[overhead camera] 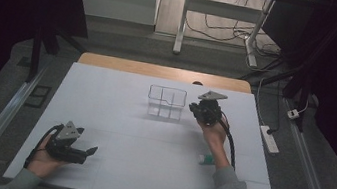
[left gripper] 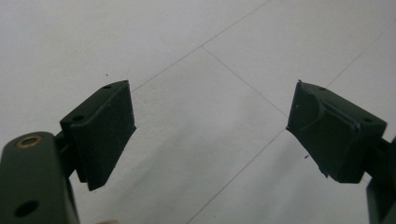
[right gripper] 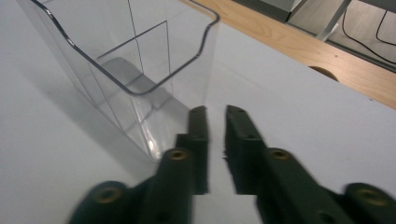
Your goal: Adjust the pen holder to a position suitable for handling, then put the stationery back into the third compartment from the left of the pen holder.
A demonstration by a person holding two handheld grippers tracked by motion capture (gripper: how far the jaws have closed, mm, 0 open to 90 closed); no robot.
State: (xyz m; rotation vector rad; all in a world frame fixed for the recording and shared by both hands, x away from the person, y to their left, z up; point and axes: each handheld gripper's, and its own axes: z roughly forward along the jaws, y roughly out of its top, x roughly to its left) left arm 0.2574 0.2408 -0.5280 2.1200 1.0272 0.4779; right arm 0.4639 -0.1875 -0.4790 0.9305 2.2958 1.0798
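white table sheet (overhead camera: 149,142), wooden far edge (overhead camera: 165,71), grey floor (overhead camera: 128,43); left tongs (left gripper: 210,130) open, right tongs (right gripper: 215,140) slightly parted, empty

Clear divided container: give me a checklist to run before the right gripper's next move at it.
1. Clear divided container upright on the white table: ok.
2. Container compartments free of contents: ok, they look bare.
3. Right gripper near the container's corner, jaws a narrow gap apart, nothing between them: ok.
4. Right gripper clear of the container wall: cannot tell, it sits very close beside it.
5. Left gripper open, holding nothing, resting over bare table: ok.
6. Small teal object lies on the table by the right forearm, ready to pick: cannot tell what it is.
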